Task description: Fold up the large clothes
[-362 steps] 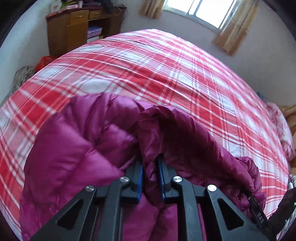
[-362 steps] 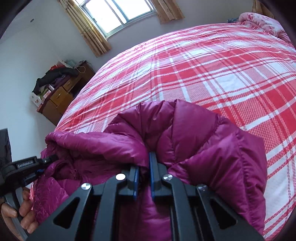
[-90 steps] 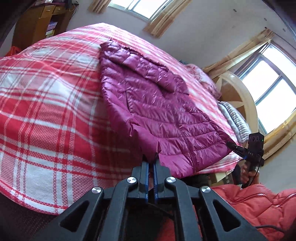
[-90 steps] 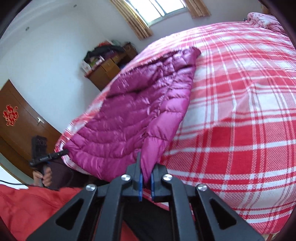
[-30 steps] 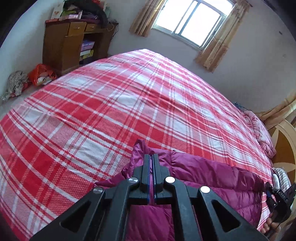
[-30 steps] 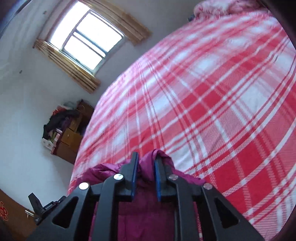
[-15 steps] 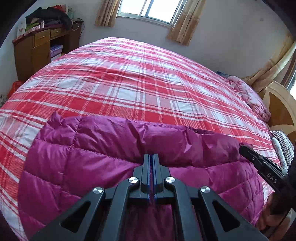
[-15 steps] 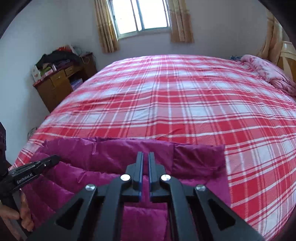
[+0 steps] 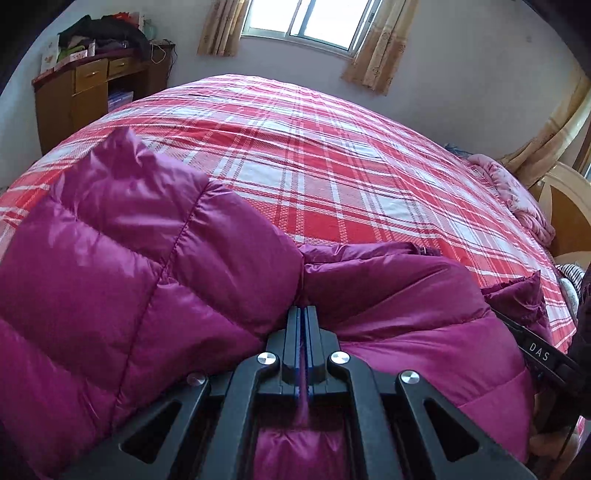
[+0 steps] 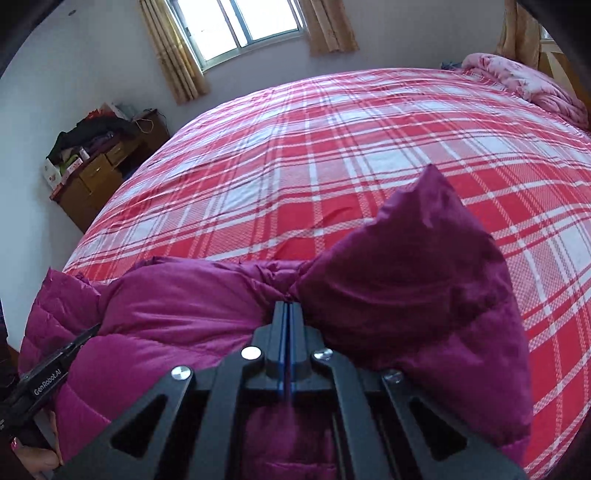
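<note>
A home bedroom: plaid-covered bed (image 9: 332,177), curtained window (image 10: 236,26), cluttered wooden dresser (image 9: 88,92).

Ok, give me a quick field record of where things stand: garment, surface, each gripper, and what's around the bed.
garment: shiny magenta quilted down jacket, bunched at the near edge of the bed
surface: red-and-white plaid bedspread, bare beyond the jacket
left gripper: shut on a pinch of jacket fabric
right gripper: shut on jacket fabric; a corner pokes up to its right
surroundings: wooden desk piled with clothes, curtained window, pink quilt at the bed's far right
</note>
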`<state>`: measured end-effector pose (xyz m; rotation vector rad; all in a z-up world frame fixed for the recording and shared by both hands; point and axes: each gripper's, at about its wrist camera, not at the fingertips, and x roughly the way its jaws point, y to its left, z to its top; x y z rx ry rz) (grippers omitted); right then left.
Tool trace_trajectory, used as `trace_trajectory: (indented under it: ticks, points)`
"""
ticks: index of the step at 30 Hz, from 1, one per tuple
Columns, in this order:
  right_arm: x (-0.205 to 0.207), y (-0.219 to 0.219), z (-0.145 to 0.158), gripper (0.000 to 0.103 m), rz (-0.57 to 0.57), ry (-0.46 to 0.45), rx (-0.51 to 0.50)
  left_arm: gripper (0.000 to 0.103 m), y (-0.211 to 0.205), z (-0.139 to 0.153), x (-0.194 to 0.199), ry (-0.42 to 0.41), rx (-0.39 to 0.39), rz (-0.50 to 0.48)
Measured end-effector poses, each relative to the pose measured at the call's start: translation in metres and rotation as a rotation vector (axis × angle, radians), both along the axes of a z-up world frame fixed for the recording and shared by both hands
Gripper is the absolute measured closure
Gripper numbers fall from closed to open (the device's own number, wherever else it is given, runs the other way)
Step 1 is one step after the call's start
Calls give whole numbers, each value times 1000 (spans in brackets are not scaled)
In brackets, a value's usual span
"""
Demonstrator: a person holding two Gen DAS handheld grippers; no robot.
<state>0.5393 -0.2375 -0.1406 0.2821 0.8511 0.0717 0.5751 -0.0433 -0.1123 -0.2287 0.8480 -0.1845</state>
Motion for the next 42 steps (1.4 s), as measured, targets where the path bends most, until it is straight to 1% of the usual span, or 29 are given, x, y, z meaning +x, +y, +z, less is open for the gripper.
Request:
trace_trajectory:
  ticks: [3,4,6,7,9,11,13,15,17,18,20,22,23,26,29,30,33,36,37,38,39,40,42]
  points:
    - [2,2,0,103,-2,9,-21,101,1,-2,1,8,-6,6]
    - [4,7,1,103,-5,20,-62,101,1,-2,1,8,0,7]
    - [3,27,11,103,-13,40,-233,101,1,-1,-1,8,-3,7]
    - [-5,39,21,99,1,11,-286,101,3,-1,-1,10,-11,8]
    - [-26,53,40,98,31,-57,-227,101,7,-1,-2,10,-36,9]
    - [-41,69,51,98,58,-77,-183,101,12,-1,-4,13,-75,11]
    - [-53,89,56,98,105,-88,-159,101,14,0,-6,23,-84,12]
    - [-55,102,50,98,127,-80,-127,101,13,7,-13,35,-47,10]
    - [-52,109,37,98,124,-43,-108,101,14,22,-30,8,33,13]
    - [-48,111,25,98,115,-16,-102,101,18,27,-38,-7,56,23]
    - [-43,113,12,98,122,6,-113,101,34,37,-55,-7,53,44]
    - [-39,116,6,98,128,2,-132,101,54,45,-70,4,34,66]
    - [-37,117,3,98,127,-2,-142,101,64,50,-80,0,39,88]
    - [-38,122,1,98,132,-10,-182,101,83,60,-108,-49,65,139]
    - [-39,126,2,98,130,-16,-209,101,89,62,-133,-94,82,138]
    - [-40,126,2,98,129,-18,-208,101,91,61,-141,-104,70,139]
    - [-39,124,2,98,127,-18,-200,101,99,54,-166,-115,-21,175]
    - [-39,125,8,97,131,11,-221,101,104,47,-177,-91,-53,178]
    - [-45,125,16,96,116,-1,-229,101,107,44,-181,-71,-66,177]
    - [-56,124,25,93,102,-47,-209,101,111,42,-186,-55,-90,175]
    - [-72,124,37,93,103,-112,-166,101,114,40,-192,-57,-119,175]
    - [-85,127,44,93,123,-150,-151,101,118,39,-199,-66,-150,184]
    - [-105,139,51,93,164,-186,-172,101,122,36,-213,-88,-181,209]
